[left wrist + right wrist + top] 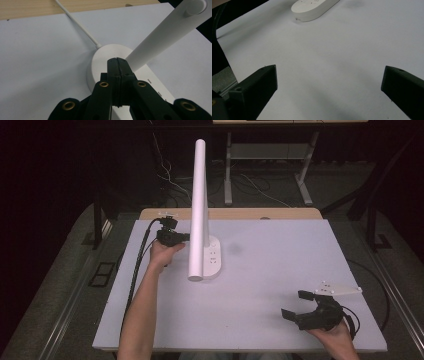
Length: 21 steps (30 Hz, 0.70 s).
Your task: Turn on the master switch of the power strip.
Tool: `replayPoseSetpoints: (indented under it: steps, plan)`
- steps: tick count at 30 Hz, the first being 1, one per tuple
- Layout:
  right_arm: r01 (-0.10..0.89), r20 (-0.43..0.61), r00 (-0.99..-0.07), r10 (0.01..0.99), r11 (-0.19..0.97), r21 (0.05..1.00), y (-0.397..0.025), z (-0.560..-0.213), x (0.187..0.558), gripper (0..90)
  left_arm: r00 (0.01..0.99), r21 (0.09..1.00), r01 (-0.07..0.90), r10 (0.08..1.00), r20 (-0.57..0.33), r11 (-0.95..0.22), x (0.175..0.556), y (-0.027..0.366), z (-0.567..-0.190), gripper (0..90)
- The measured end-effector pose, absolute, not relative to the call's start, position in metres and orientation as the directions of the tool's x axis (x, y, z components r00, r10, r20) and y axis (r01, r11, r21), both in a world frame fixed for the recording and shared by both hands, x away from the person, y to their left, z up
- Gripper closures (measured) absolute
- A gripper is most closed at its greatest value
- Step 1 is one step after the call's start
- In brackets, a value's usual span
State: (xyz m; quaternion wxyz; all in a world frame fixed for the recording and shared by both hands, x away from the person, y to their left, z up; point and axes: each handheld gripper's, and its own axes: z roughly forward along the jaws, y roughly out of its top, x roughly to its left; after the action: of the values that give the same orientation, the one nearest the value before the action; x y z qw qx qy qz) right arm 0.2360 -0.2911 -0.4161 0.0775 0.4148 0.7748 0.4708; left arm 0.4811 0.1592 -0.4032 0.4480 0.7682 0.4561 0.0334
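My left gripper (pixel 186 238) sits at the left side of the lamp (pixel 200 210), its two black jaws pressed flat together with nothing between them. In the left gripper view the closed tips (pixel 116 62) lie right at the foot of the lamp's arm (pixel 162 32), over the base (pixel 100 65); whether they touch the plastic I cannot tell. The jaws are matte black, ribbed along their inner faces, with brass-coloured rivets at the links.

The lamp stands toward the back left of the table (pixel 280 270), on a smooth, pale board with a strip of light wood showing along its far edge. Its base is a flat, rounded oblong of glossy white plastic with small marks on top. From it a long white tube rises, plain and round in section, with a blunt lower end (pixel 195 276) hanging over the front of the base. A thin white cord (pixel 77 23) leaves the back of the base and runs off over the wooden strip.

My right gripper (pixel 295 306) rests near the front right corner of the table, well apart from the lamp. Its jaws are spread wide and hold nothing; in the right gripper view the two blunt black tips (pixel 257 85) frame bare board, with the end of the lamp's base (pixel 312 10) far ahead.
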Motion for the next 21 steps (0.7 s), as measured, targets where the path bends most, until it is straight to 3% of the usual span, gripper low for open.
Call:
replayPoseSetpoints:
  steps: [21]
  plan:
    - [0.576, 0.27, -0.651, 0.71, 0.231, 0.784, -0.29, -0.417, 0.236, 0.0, 0.589, 0.693, 0.689, 0.722, -0.364, -0.212, 0.483, 0.149, -0.423, 89.6]
